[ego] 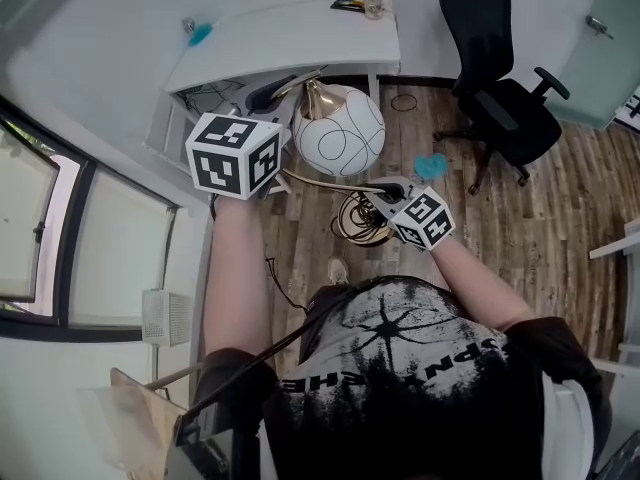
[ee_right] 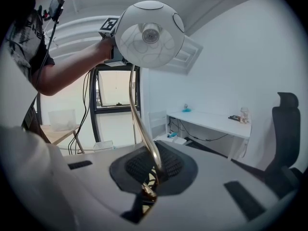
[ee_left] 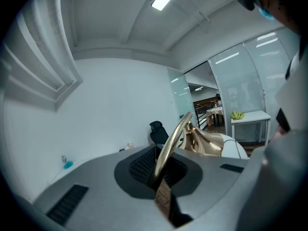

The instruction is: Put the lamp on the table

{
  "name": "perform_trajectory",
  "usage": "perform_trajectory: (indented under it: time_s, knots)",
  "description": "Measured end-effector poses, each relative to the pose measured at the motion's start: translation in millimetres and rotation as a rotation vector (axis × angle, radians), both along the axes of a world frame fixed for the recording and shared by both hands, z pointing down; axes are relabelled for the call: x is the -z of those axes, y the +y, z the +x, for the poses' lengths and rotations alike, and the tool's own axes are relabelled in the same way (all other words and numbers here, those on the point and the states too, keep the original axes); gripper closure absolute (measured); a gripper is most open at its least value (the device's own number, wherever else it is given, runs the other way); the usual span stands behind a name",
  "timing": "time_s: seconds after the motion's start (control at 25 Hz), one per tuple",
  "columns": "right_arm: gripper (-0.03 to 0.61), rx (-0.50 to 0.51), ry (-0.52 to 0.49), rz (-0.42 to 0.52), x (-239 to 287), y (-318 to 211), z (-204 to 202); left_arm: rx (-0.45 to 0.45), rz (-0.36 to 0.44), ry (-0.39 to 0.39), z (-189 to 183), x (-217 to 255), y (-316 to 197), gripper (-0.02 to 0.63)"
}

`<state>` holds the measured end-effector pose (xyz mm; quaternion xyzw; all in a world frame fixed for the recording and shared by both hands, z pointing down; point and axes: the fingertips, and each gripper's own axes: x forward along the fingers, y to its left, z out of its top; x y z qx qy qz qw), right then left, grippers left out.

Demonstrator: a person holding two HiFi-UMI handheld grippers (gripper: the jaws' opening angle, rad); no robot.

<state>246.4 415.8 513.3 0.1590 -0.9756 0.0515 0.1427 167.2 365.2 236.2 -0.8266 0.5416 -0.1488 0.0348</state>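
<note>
The lamp has a white globe shade (ego: 340, 130) with thin black lines, a curved gold stem (ego: 325, 181) and a coiled gold wire base (ego: 355, 218). I hold it in the air over the wood floor, in front of the white table (ego: 290, 43). My left gripper (ego: 280, 90) is shut on the stem (ee_left: 168, 153) close to the gold cap (ee_left: 204, 141) of the shade. My right gripper (ego: 378, 196) is shut on the lower stem (ee_right: 142, 124) just above the base. In the right gripper view the shade (ee_right: 150, 32) hangs overhead, with the left gripper's marker cube (ee_right: 109, 24) behind it.
A black office chair (ego: 500, 78) stands right of the table. Small items (ego: 360, 3) lie at the table's far end, a blue object (ego: 200, 34) at its near end. Cables run under the table. A window (ego: 60, 238) fills the left wall. Something blue (ego: 432, 165) lies on the floor.
</note>
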Motion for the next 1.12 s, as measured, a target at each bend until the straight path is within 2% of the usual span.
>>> perform_trajectory:
  time_s: [0.36,1.12]
  knots:
    - [0.561,-0.02,0.006,0.0,-8.0,-31.6,-22.7,-0.019,-0.011,0.011,-24.5,-9.9,-32.9,0.597]
    - [0.561,-0.11,0.006,0.02,2.3,-133.1,-105.7,-0.123,0.007,0.005,-99.9,2.5,-132.8,0.597]
